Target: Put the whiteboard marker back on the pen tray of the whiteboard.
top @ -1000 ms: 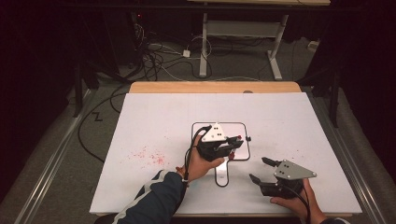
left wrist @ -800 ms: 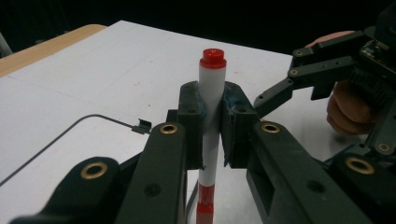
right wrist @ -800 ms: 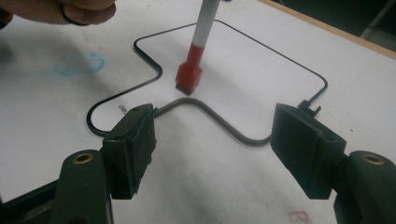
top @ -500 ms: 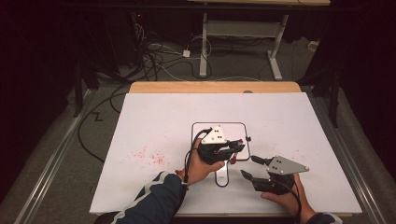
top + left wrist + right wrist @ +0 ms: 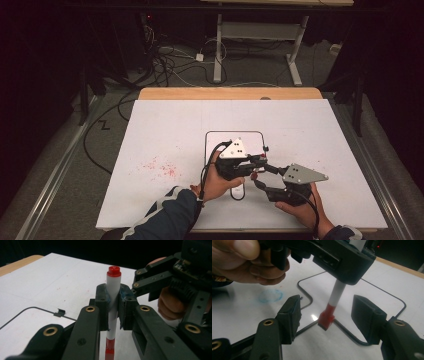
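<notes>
Over whiteboard point(image 5: 165, 135), near drawn black outline point(image 5: 384, 293): your left gripper point(image 5: 113, 307) clamped on marker point(image 5: 113, 293), upright, red cap point(image 5: 326, 319) pointing down. Right gripper point(image 5: 325, 315) jaws have just been closing, cap between them, pads not yet on it (gaps both sides). Risks: off-centre bite tilts marker in left grip; hard pull drags barrel through pads; freed tip smears board.

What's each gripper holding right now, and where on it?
Left gripper clamps the red-capped marker mid-barrel, upright. Right gripper, jaws just closing, holds nothing: the cap sits between them, untouched.
</notes>
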### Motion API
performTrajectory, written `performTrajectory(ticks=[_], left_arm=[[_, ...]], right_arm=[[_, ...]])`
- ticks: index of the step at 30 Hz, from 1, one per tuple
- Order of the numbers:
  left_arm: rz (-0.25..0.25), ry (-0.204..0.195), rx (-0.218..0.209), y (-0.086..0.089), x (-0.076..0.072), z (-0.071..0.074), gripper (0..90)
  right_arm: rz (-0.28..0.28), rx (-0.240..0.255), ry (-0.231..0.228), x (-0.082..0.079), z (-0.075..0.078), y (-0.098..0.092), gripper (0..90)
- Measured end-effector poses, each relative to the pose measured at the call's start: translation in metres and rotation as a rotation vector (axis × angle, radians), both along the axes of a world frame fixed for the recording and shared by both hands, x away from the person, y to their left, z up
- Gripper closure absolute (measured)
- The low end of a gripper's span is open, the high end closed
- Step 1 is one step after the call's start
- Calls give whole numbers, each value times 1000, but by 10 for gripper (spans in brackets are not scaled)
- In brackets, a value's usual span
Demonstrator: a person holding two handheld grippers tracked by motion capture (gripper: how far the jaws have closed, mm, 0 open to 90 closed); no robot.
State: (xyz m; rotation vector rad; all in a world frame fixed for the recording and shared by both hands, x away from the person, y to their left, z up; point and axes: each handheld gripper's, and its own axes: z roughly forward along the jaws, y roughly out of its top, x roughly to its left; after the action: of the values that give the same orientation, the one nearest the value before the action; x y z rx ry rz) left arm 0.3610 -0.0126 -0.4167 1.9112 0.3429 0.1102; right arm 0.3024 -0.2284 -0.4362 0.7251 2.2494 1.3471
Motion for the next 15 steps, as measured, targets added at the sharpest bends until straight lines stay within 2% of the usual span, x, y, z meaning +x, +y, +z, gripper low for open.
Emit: performTrajectory(ticks=[2, 5, 7, 9, 12, 15], left_arm=[[-3, 7, -8, 0, 0, 0, 780], [-3, 5, -11, 0, -2, 1, 779], [-5, -3, -6, 0, -4, 2, 779], [-9, -3, -6, -1, -4, 2, 779], [-4, -6, -1, -2, -3, 1, 770], [18, -5, -7, 0, -2, 1, 631]], right_arm=[[3, 15, 1, 3, 1, 2, 449], [1, 3, -4, 5, 1, 8, 533], [-1, -5, -4, 7, -1, 11, 641], [-7, -15, -12, 8, -2, 11, 707], [-29, -13, 3, 9, -1, 6, 792], [-53, -9, 35, 12, 0, 1, 816]])
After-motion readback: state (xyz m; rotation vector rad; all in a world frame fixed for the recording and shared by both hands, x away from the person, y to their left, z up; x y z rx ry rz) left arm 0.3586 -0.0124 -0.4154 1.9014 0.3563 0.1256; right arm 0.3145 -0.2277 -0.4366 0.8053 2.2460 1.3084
